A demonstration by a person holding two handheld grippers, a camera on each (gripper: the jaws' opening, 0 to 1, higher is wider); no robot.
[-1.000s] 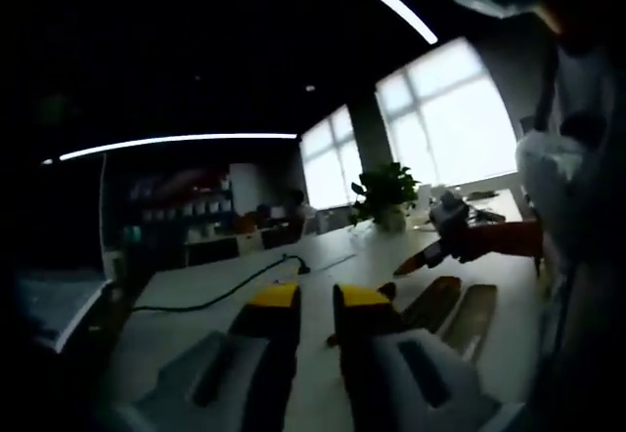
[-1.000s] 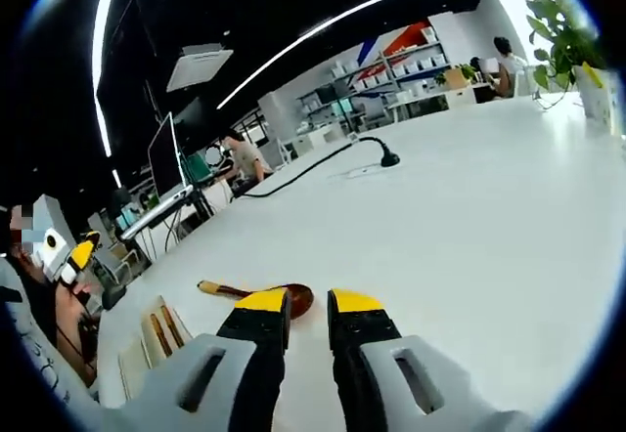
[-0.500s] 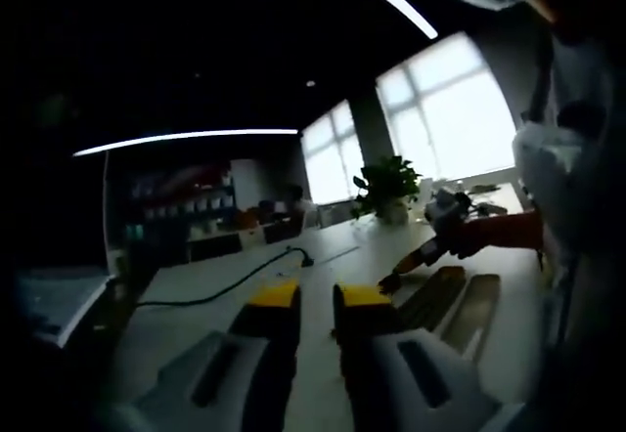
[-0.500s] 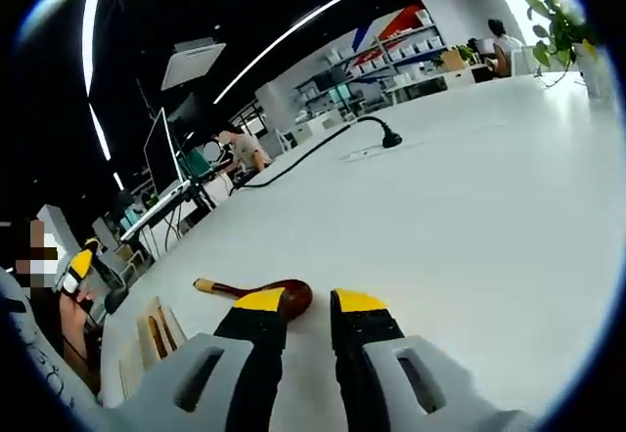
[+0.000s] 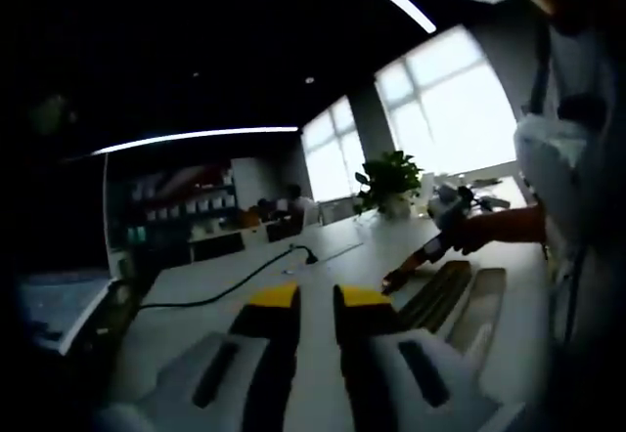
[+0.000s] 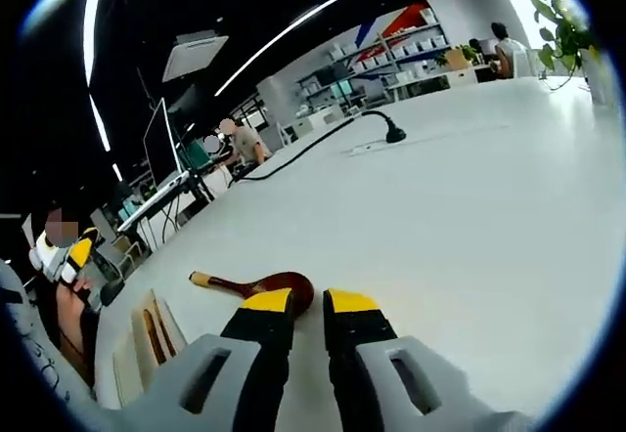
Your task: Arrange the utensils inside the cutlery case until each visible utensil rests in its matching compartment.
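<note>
My right tongs (image 6: 301, 305) stand narrow at bottom centre, gripping nothing, yellow tips just short of the glossy brown wooden spoon (image 6: 256, 284) lying on the white table (image 6: 469, 188). The pale wooden cutlery case (image 6: 147, 339) at lower left is cut off. My left tongs (image 5: 316, 298) are narrow too, empty; that view is dim, the case's contents indistinct.

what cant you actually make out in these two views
- Wooden spoon, right gripper view: the right gripper covers part of its bowl, so contact is unclear.
- Cutlery case, right gripper view: cut off by the edge; its compartments can't be counted.
- Cutlery case, left gripper view: too dark to tell what lies in it.
- Left gripper: its jaws hide the table just ahead.
</note>
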